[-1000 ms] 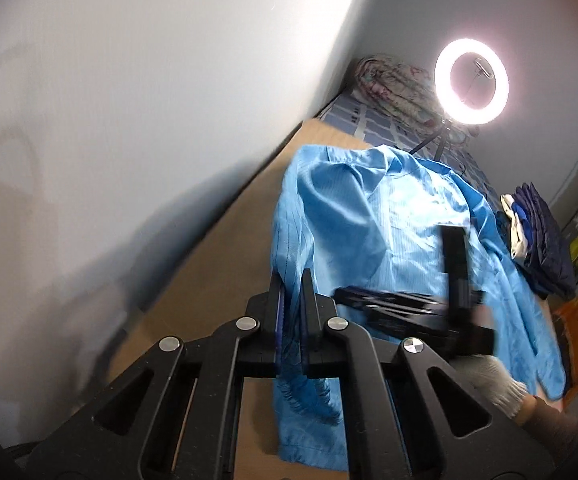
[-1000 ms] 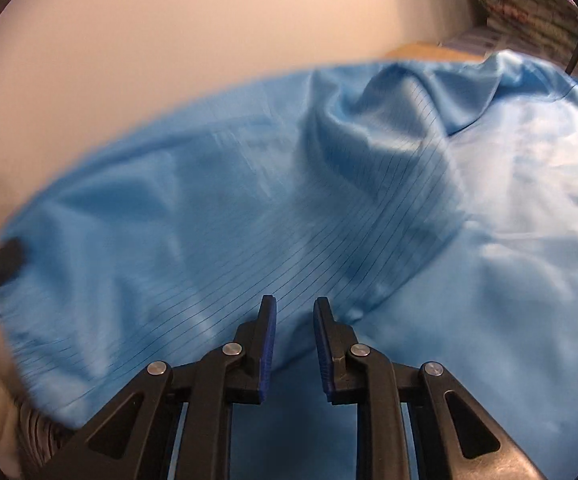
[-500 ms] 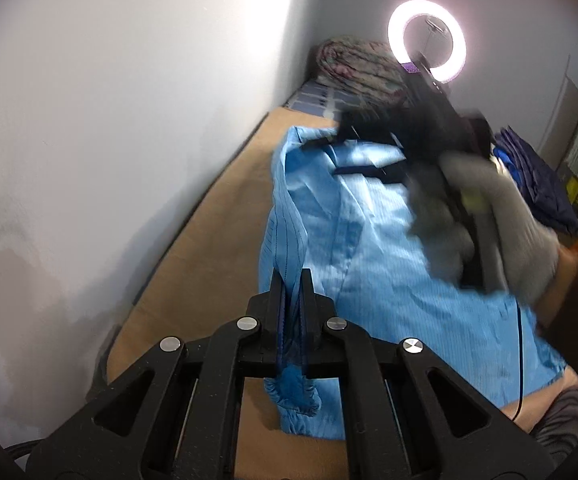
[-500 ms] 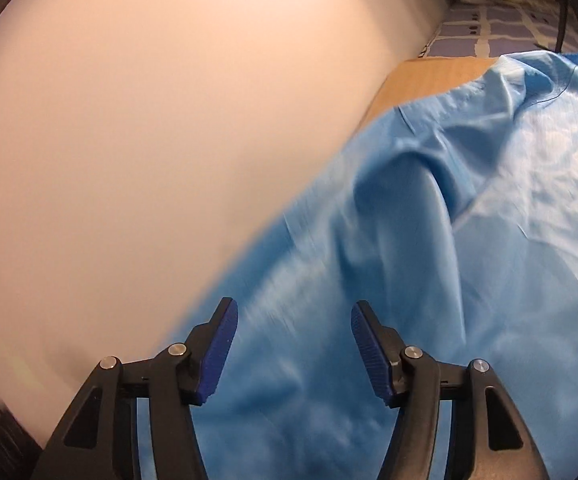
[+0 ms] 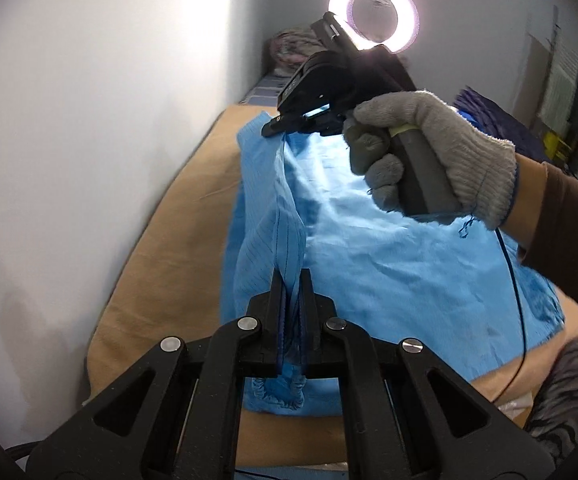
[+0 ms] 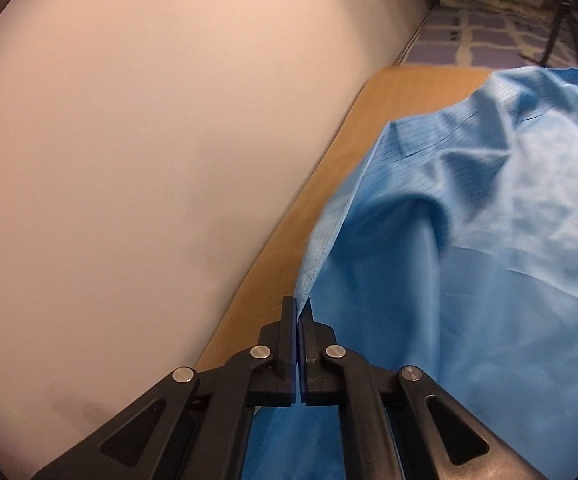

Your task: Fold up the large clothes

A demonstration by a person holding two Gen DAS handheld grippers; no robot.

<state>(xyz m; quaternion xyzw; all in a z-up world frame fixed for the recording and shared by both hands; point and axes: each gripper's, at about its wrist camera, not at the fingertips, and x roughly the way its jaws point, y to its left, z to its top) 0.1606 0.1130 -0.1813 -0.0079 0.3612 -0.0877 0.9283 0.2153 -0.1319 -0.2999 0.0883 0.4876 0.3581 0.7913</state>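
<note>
Our left tongs clamped on the blue garment's gathered cuff, our right tongs just closed, apparently pinching its edge, garment spread over the tan tabletop

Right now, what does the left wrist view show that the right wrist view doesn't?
Left wrist only: the lit ring lamp, the grey-gloved hand holding the right gripper, and the left gripper shut on the garment's edge.
Right wrist only: the right gripper's fingers seen close, clamping a thin fold.
Both: the light blue pinstriped garment on the tan surface beside the white wall.
</note>
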